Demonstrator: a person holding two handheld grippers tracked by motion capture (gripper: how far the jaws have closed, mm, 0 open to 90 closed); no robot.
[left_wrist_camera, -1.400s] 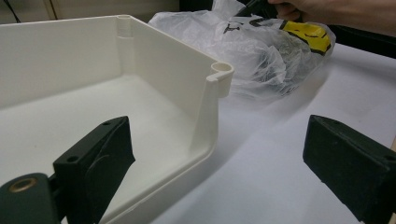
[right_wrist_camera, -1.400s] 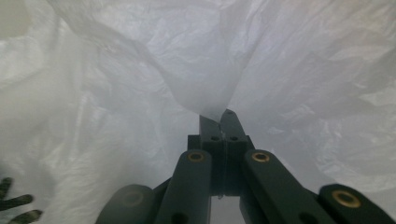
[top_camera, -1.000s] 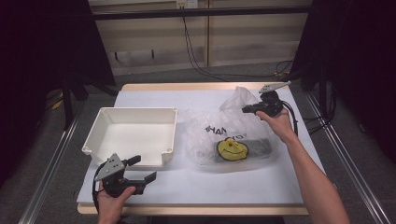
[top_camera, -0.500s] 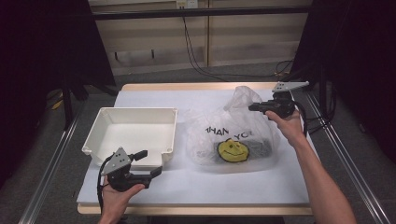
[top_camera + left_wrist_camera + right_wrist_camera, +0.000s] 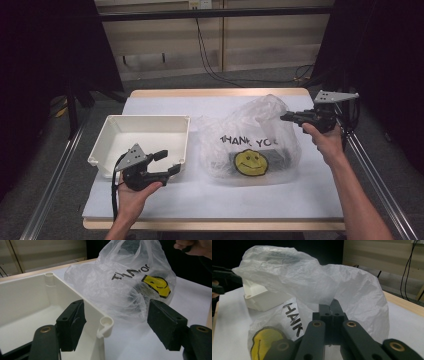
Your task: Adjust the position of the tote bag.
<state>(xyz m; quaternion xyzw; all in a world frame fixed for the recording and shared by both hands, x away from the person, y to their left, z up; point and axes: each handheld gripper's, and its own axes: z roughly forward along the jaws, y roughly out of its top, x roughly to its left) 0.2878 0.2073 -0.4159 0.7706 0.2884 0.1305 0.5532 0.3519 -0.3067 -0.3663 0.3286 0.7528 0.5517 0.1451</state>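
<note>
so: thin bag, pinch it by the loose film

likely light, limp and slippery, the plastic bag sits toward the tabletop's right edge, beside the white tray. right gripper is clamped on its upper right fold (a good hold), lifted higher than a second ago. left gripper, nearer the tray's front corner now, jaws just been narrowing around nothing, half-wide.

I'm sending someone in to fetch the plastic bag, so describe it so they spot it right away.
On the white-covered table, look right of the white tray. The plastic bag is thin, crinkled and see-through, printed with black "THANK YOU" lettering and a yellow smiley face.
</note>
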